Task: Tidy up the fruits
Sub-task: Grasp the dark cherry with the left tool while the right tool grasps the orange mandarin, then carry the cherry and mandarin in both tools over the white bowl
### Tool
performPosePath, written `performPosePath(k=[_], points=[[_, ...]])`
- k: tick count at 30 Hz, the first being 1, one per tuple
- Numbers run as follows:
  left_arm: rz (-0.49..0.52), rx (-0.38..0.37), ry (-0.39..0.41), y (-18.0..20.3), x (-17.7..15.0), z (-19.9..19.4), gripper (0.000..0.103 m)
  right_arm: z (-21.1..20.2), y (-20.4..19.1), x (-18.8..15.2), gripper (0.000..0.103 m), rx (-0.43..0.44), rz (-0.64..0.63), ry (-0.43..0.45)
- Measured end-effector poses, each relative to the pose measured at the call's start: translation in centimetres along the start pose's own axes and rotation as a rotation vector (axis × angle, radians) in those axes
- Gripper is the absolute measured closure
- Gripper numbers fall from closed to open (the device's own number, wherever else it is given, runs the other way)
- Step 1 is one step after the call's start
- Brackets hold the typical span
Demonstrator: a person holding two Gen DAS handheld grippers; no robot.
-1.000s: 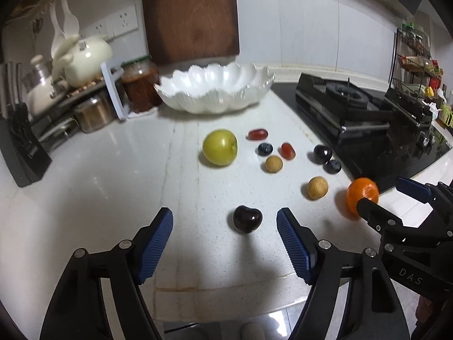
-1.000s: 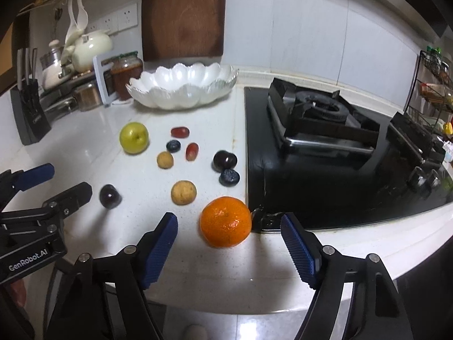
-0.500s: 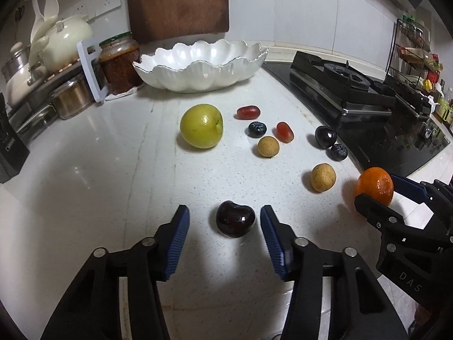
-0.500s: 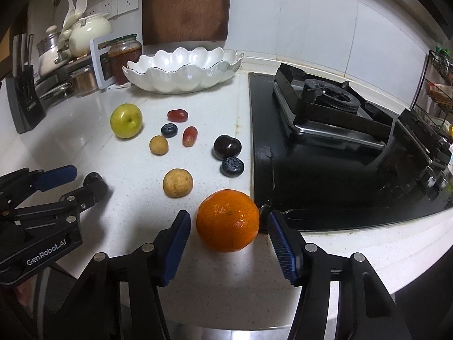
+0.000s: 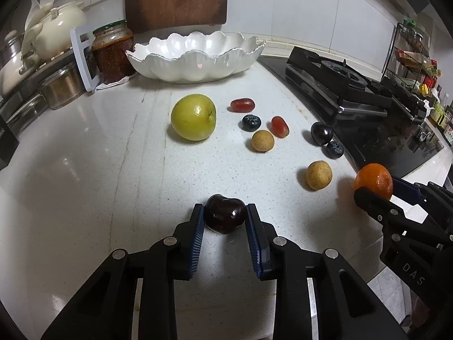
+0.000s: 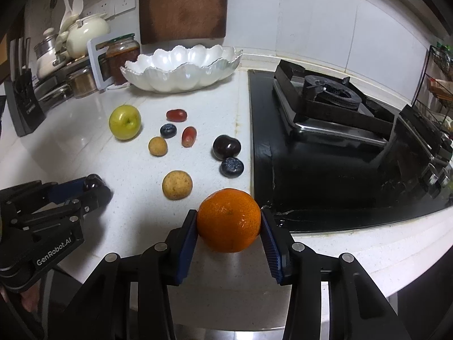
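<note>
A dark cherry [image 5: 225,216] lies on the white counter between the blue pads of my left gripper [image 5: 225,209]; the jaws are closing and both pads touch it. My right gripper [image 6: 228,216] is closing too, its pads pressed on both sides of the orange [image 6: 228,221] near the counter's front edge. Farther back lie a green apple [image 5: 194,121], two red grapes [image 5: 242,104], two blueberries [image 5: 251,122], two tan longans [image 5: 262,140] and a second dark cherry [image 5: 321,133]. An empty white scalloped bowl [image 5: 195,56] stands at the back.
A black gas hob [image 6: 339,141] borders the fruit on the right. A jar [image 5: 113,51], pots and a knife block [image 6: 24,107] line the left back. A wooden board [image 5: 175,0] leans on the wall behind the bowl.
Both pairs of jaws have narrowed from wide apart until the pads meet the fruit. The left gripper has come down and forward around the cherry; the right has stayed about the orange.
</note>
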State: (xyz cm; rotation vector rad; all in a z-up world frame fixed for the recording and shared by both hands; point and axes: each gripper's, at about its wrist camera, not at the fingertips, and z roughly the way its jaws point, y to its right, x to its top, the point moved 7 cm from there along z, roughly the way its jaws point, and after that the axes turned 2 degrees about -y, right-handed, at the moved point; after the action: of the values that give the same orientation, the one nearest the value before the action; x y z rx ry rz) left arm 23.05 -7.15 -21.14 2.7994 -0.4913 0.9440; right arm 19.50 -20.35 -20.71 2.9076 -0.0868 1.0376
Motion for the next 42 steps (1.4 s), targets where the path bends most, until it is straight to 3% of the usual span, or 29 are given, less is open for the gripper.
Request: performPosePath(k=[9,18,26,42], points=[[-0.036,0.072,0.042,0.3,1.5,-2.4,0.074,-1.1,0.2,1.7,0.058,0.089,-0.013,0.041],[-0.147,0.127,0.101,0.3,3.9,-4.6,0.074,-2.1,0.8,5.3,0.058,0.165,-0.089,0.107],[-0.148,0.205,0.185,0.6,6.6,-6.5,0.074,-2.8,1.5,8.5,0.058,0.206,-0.108,0.166],[-0.097,0.229,0.280,-2.3,14.7,-7.1,0.074,-1.9,-0.1,17.0,0.058,0.216,-0.074,0.236]])
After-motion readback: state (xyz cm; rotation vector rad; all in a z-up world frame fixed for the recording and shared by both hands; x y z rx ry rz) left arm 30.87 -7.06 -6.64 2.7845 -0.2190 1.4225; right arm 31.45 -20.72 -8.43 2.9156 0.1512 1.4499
